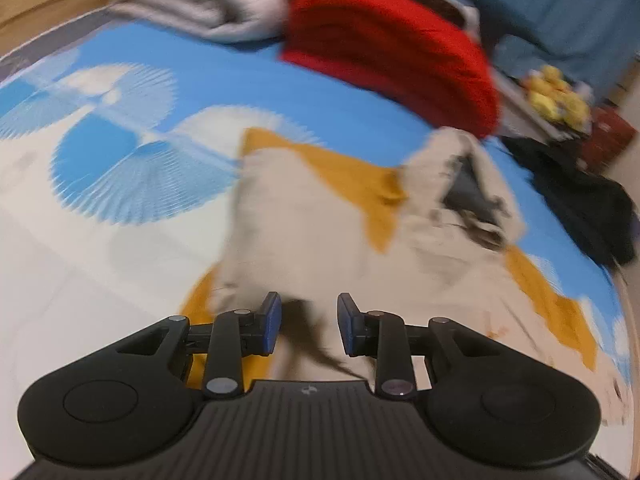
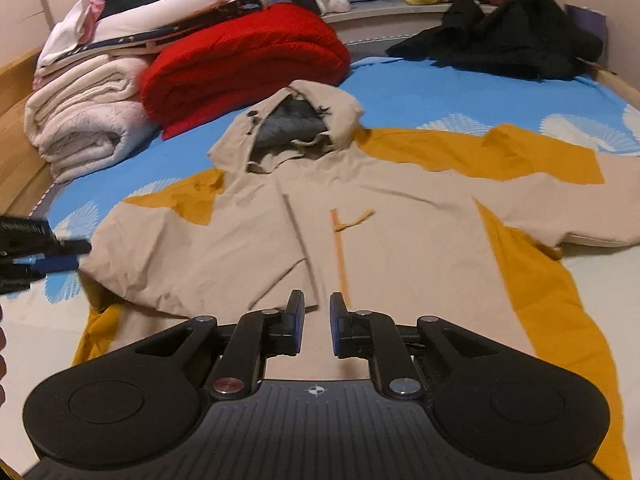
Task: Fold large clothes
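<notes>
Now jacket (image 2: 360, 216) flat on bed (image 2: 420, 92); left gripper (image 1: 309, 322), right gripper (image 2: 317, 320) both released, empty.

A bed (image 2: 420, 80) with a blue fan-patterned sheet, wooden frame (image 2: 12, 92) left, pale wall (image 2: 16, 8) behind.

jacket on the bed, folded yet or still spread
Partly folded: the jacket has one sleeve folded across its front, the other sleeve and hood spread out.

both wrist views look steeply down, close over the same jacket (image 2: 384, 216).
</notes>
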Demonstrator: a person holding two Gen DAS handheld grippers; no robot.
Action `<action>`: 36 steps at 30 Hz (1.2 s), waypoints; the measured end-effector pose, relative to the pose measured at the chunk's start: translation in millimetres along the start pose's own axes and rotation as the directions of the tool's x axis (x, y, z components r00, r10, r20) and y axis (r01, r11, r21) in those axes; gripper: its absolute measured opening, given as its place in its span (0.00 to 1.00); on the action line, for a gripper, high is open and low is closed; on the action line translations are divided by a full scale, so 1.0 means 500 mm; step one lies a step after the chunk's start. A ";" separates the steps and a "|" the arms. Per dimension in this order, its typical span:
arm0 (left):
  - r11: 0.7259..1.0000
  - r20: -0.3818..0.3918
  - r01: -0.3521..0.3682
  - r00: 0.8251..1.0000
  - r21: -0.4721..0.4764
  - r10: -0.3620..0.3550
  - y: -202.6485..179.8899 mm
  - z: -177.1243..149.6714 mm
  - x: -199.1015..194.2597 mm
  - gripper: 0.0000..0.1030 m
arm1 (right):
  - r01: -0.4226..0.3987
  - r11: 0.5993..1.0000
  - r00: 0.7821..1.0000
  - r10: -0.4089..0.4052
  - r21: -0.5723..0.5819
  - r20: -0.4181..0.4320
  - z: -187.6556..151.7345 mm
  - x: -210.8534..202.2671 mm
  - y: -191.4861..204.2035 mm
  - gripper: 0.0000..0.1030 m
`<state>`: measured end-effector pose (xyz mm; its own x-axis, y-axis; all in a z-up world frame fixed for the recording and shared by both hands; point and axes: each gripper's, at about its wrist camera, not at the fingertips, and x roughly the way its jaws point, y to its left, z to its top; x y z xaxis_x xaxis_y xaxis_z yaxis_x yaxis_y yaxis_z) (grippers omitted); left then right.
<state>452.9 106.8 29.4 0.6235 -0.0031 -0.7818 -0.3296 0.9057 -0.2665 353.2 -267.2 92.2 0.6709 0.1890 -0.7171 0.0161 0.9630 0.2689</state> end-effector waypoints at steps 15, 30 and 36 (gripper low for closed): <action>0.999 0.007 -0.035 0.999 0.031 0.035 0.021 0.028 0.003 0.35 | -0.174 0.977 0.971 0.191 0.124 -0.143 -0.004 0.167 0.075 0.39; 0.997 0.015 -0.067 0.998 0.031 0.067 0.027 0.042 0.022 0.37 | -0.195 0.954 0.962 0.232 0.229 -0.146 -0.004 0.220 0.059 0.01; 0.996 0.020 -0.076 0.997 0.036 0.075 0.029 0.038 0.023 0.37 | -0.233 0.945 0.936 0.154 0.231 0.316 0.052 0.075 0.000 0.00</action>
<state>468.8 128.1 27.6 0.6107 0.0736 -0.7884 -0.3500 0.9182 -0.1855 397.6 -265.2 82.2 0.8648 0.2642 -0.4271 0.0303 0.8214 0.5695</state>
